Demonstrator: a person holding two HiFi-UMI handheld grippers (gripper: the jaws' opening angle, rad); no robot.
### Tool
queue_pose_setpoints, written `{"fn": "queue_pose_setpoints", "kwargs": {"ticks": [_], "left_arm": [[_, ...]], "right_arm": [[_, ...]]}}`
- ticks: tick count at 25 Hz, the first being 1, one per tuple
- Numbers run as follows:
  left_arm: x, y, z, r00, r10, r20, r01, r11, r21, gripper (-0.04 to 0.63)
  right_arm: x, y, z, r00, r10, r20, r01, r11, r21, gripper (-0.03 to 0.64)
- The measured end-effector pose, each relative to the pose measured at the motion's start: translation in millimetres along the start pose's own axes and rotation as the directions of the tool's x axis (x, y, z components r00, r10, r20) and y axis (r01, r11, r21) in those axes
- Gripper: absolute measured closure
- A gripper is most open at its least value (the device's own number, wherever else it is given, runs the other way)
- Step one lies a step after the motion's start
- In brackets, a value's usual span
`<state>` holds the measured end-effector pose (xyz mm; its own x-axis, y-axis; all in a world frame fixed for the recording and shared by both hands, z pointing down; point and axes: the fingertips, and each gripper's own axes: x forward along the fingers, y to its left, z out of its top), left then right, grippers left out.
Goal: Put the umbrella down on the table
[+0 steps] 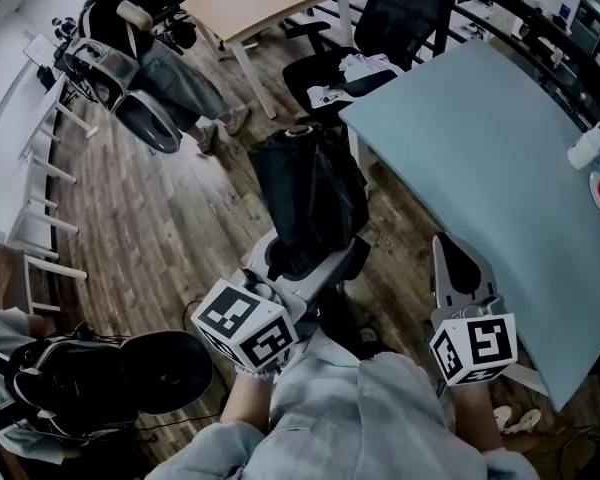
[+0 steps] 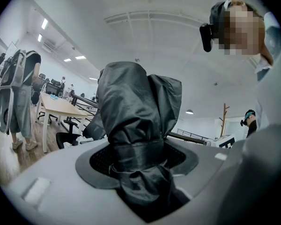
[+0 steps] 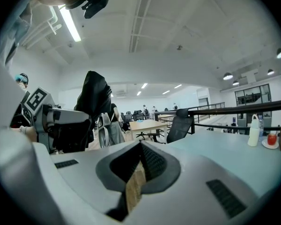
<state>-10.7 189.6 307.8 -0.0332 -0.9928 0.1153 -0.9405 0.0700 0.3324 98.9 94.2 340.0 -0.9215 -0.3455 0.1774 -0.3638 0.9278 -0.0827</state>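
- Left gripper (image 1: 315, 263), lower centre of the head view: jaws clamped on the folded black umbrella (image 1: 310, 193).
- Left gripper view: the left gripper (image 2: 140, 158) pinches the umbrella (image 2: 136, 107) at a strap-bound waist. The bunched fabric rises above the jaws through the centre of the frame, and a shorter part hangs below them.
- Umbrella location: in the air over the wooden floor (image 1: 160, 228), just left of the near corner of the table (image 1: 480, 158) and not touching it.
- Right gripper (image 1: 455, 253), lower right of the head view, beside the table's near edge.
- Right gripper view: the right gripper (image 3: 138, 158) has its jaws drawn together. Only a thin slit shows floor behind, and nothing is held.
- The same view shows the umbrella (image 3: 93, 95) upper left, above the left gripper (image 3: 51, 121), with the table (image 3: 225, 153) at the right.
- Hard to read: the umbrella's handle and tip are not distinguishable, as the fabric covers the shaft.
- The table's right side is cut off by the frame edge in the head view.
- A white bottle (image 1: 587, 148) stands at the far right edge of the table.
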Motion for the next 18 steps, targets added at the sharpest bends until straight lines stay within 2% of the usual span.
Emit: {"fn": "queue_pose_setpoints", "kwargs": {"ticks": [7,18], "left_arm": [[30.4,23.9,12.3,0.998,-0.055,-0.012,0.055,0.998,-0.005,0.324],[83.1,91.2,50.7,0.987,-0.155,-0.039,0.155,0.988,0.02,0.324]], "right_arm": [[28.0,-15.2,7.3,0.998,-0.058,0.001,0.058,0.998,0.006,0.626],[104.7,-25.3,34.5,0.986,-0.162,0.027,0.162,0.987,0.004,0.626]]}}
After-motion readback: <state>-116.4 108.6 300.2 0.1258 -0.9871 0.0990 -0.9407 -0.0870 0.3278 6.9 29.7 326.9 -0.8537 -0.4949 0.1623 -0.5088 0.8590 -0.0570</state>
